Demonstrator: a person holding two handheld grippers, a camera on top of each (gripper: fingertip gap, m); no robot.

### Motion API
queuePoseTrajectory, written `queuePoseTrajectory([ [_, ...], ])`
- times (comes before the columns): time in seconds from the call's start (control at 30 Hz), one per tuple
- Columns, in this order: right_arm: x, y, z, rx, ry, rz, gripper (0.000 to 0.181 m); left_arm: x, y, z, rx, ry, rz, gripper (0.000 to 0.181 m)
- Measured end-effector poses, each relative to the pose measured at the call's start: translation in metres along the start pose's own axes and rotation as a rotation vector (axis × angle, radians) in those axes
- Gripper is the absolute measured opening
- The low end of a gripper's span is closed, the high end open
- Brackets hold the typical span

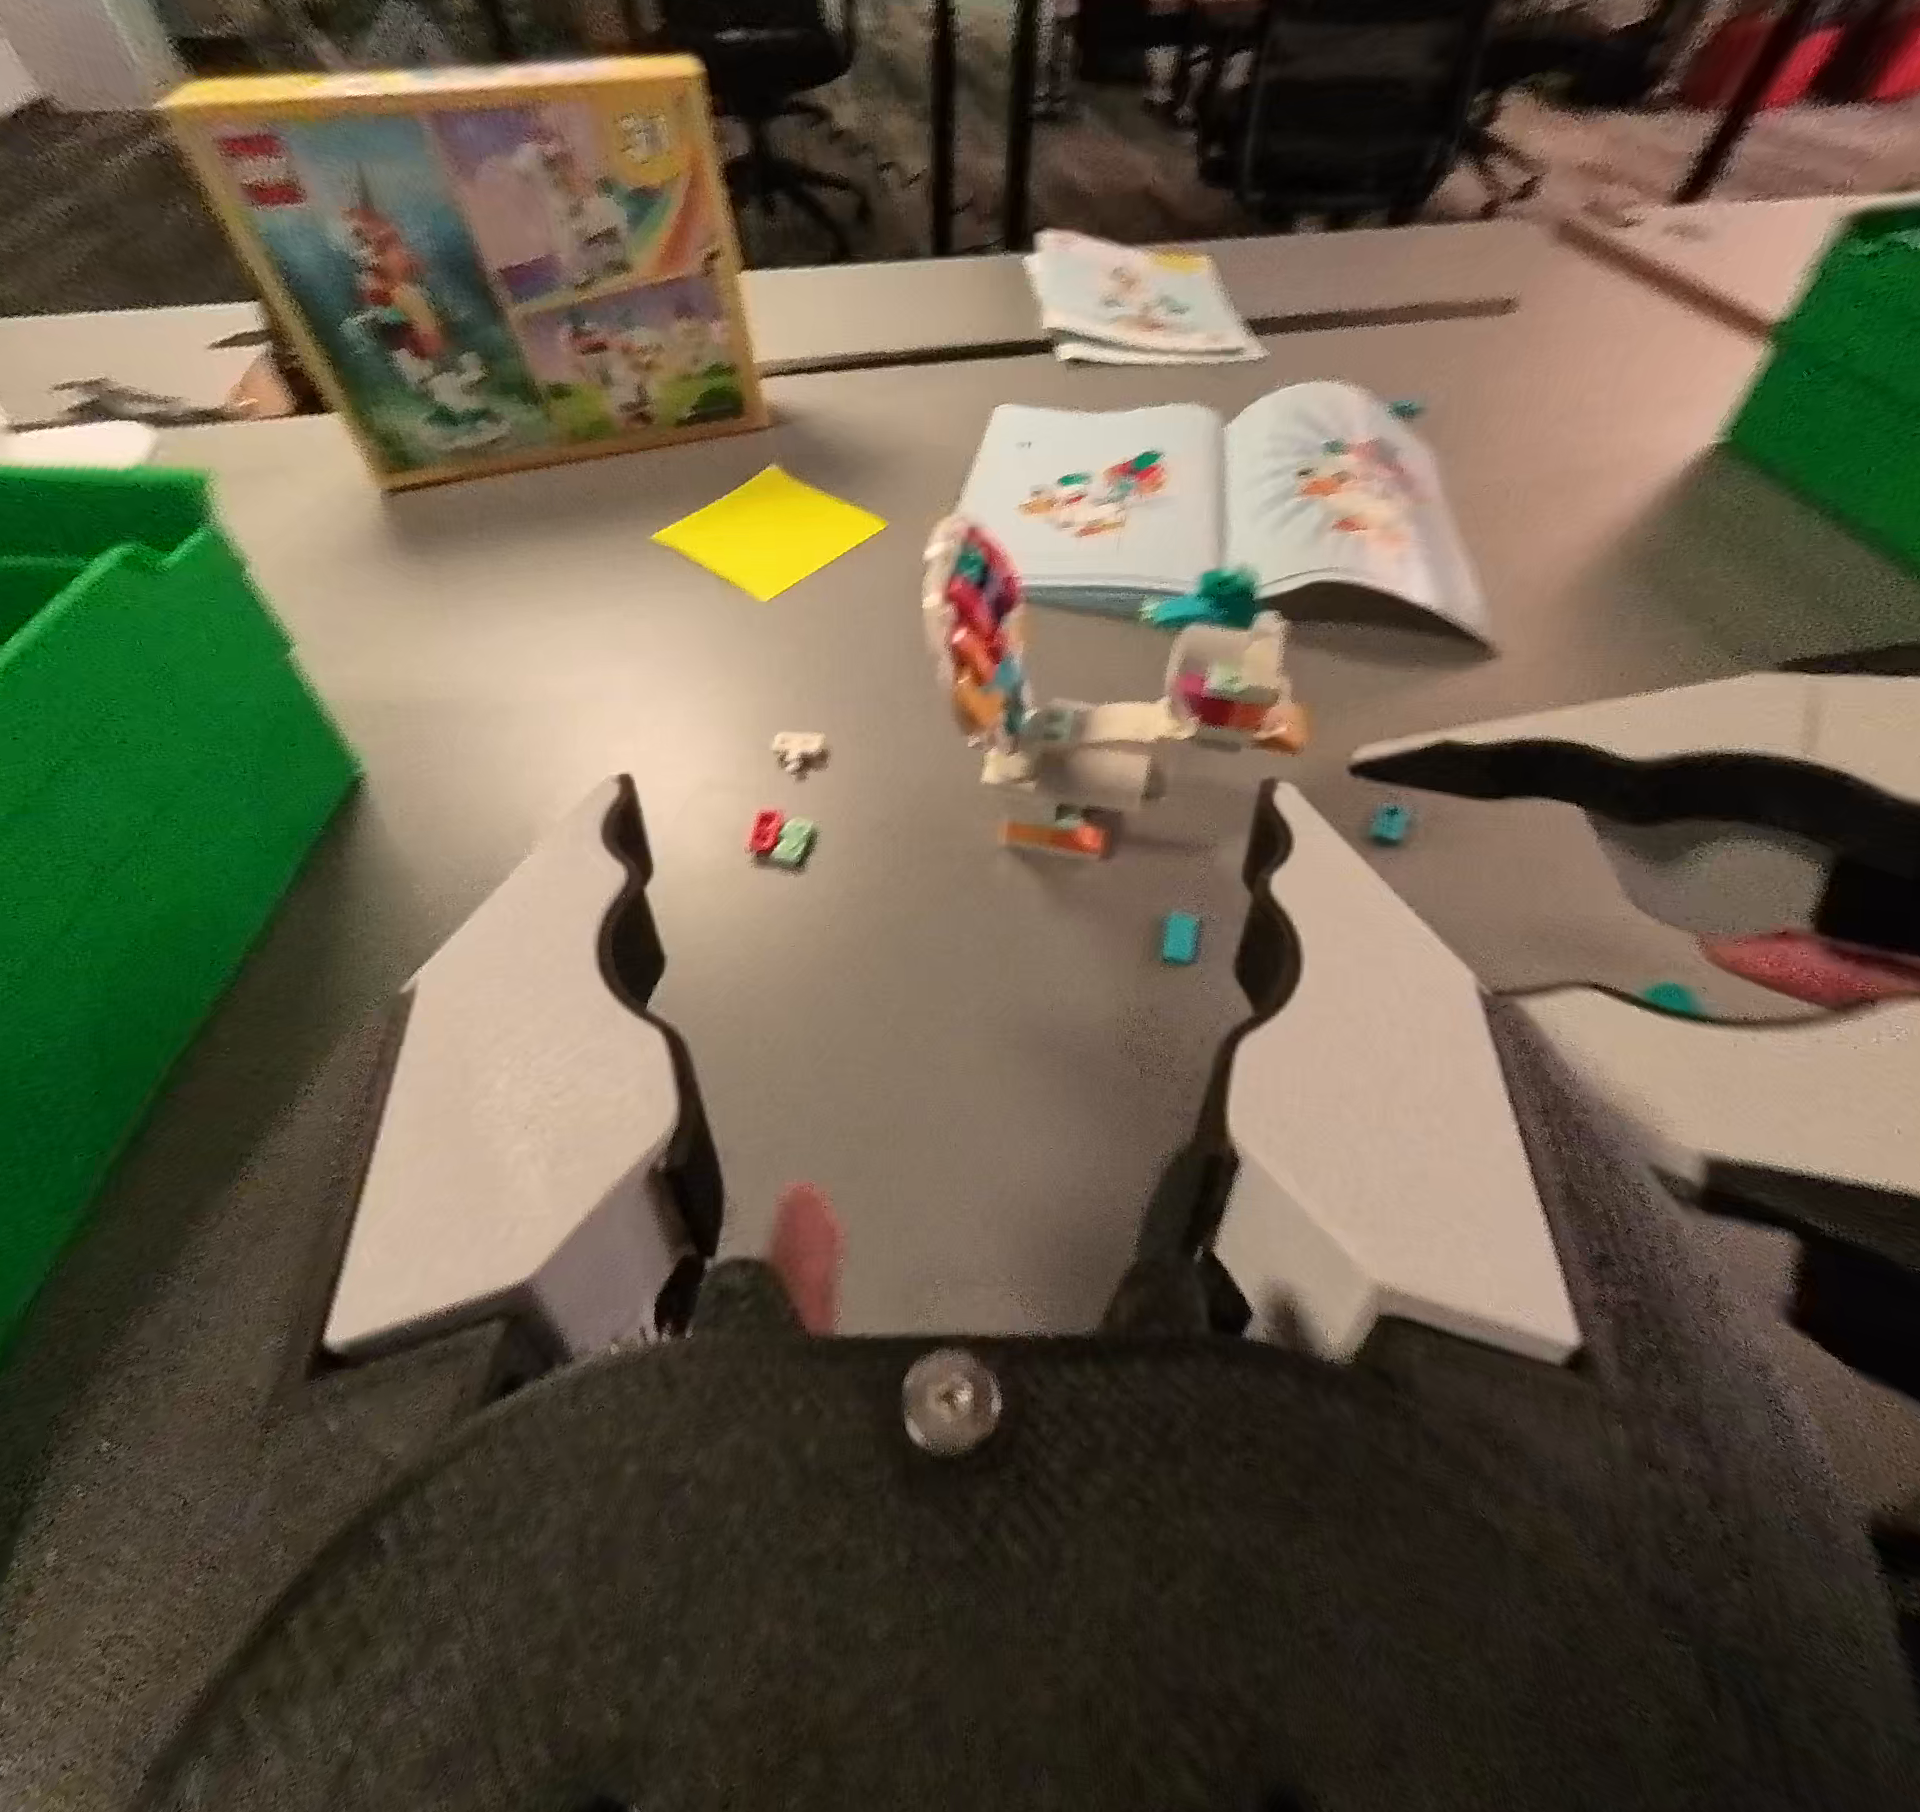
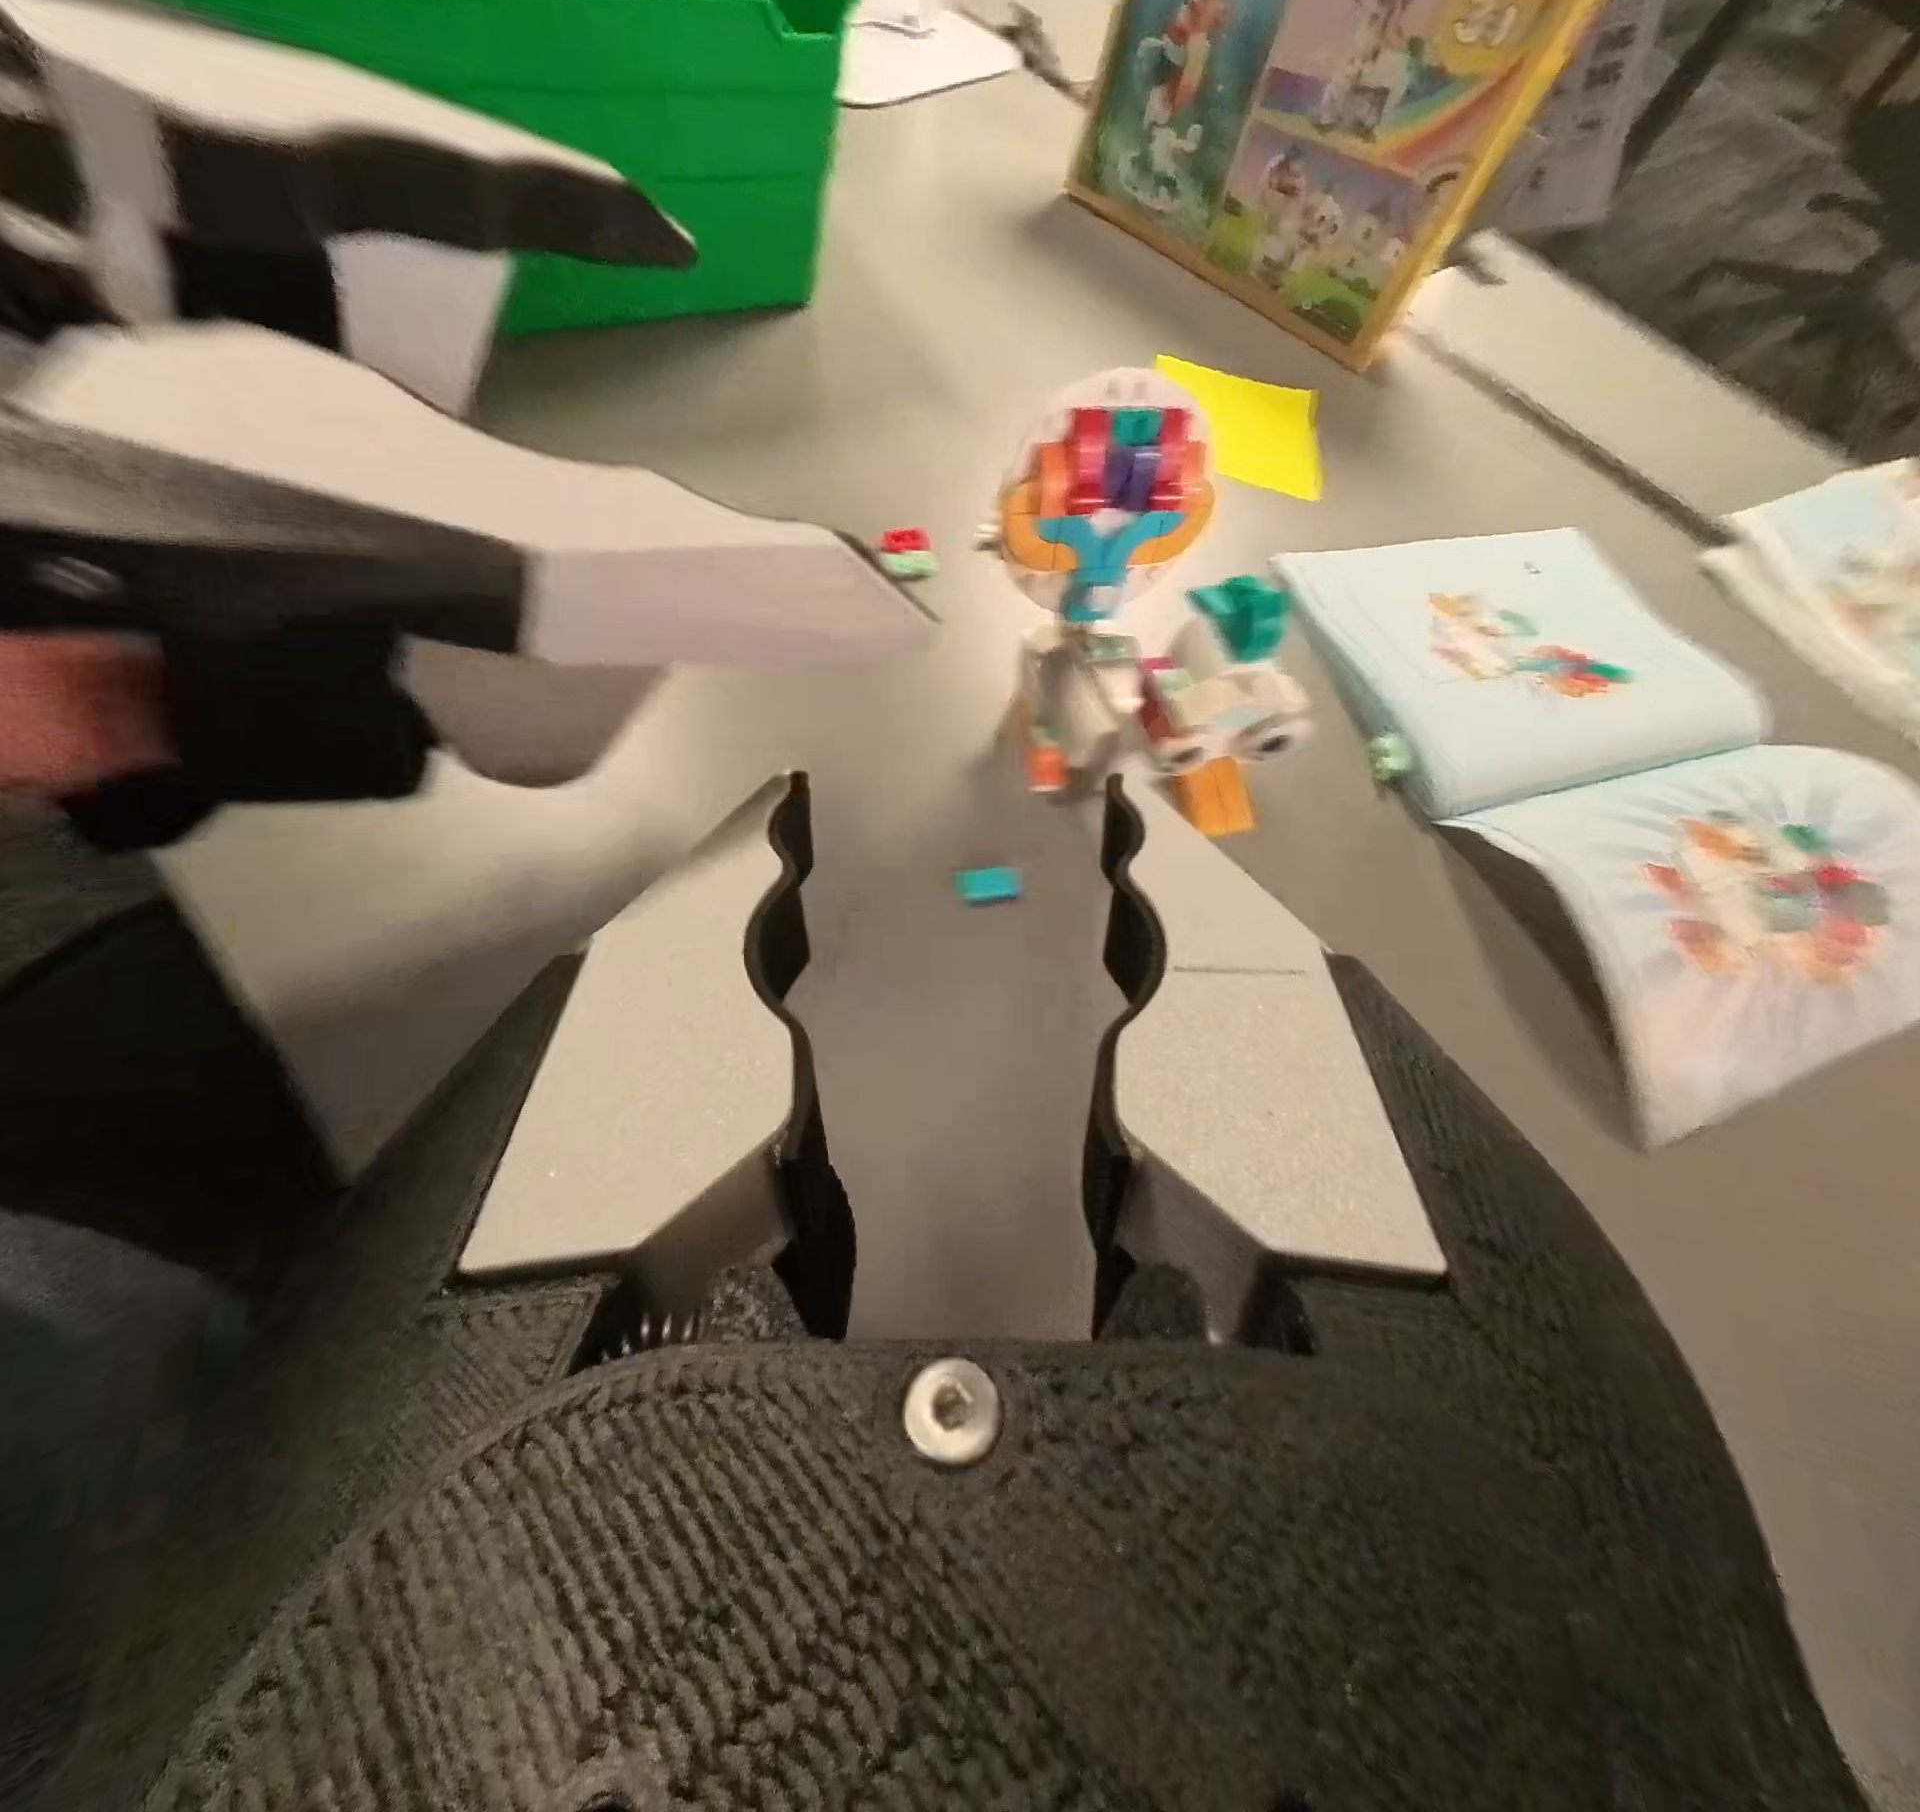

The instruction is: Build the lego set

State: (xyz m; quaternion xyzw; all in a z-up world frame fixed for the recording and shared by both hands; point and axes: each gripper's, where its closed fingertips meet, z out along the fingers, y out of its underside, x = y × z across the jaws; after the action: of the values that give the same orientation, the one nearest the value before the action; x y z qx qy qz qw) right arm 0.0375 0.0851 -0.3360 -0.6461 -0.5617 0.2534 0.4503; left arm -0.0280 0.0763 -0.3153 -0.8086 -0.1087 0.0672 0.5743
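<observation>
A partly built lego model (image 1: 1091, 713), white with a colourful fan tail and a teal crest, stands on the grey table (image 1: 914, 983); it also shows in the right wrist view (image 2: 1132, 619). Loose pieces lie around it: a red and green pair (image 1: 781, 835), a small white piece (image 1: 798, 750), and teal plates (image 1: 1180, 935) (image 1: 1388, 823) (image 2: 987, 884). My left gripper (image 1: 951, 806) is open and empty, short of the model. My right gripper (image 2: 956, 791) is open and empty, just before the model. The right gripper shows at the right in the left wrist view (image 1: 1558, 775).
An open instruction booklet (image 1: 1226, 505) lies behind the model, with a yellow paper square (image 1: 771, 528) and the upright set box (image 1: 468, 266) to its left. Green bins stand at left (image 1: 125, 775) and far right (image 1: 1839, 391). A second booklet (image 1: 1138, 297) lies farther back. The small white piece (image 1: 798, 750) sits 15 centimeters or so from the ends of my left fingers.
</observation>
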Motion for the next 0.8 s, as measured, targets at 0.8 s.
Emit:
queuePoseTrajectory([
  [0.8,-0.071,-0.127,-0.064,0.394,-0.245,-0.006,0.107,-0.001,-0.002,0.034,-0.065,0.052,0.053,0.157],
])
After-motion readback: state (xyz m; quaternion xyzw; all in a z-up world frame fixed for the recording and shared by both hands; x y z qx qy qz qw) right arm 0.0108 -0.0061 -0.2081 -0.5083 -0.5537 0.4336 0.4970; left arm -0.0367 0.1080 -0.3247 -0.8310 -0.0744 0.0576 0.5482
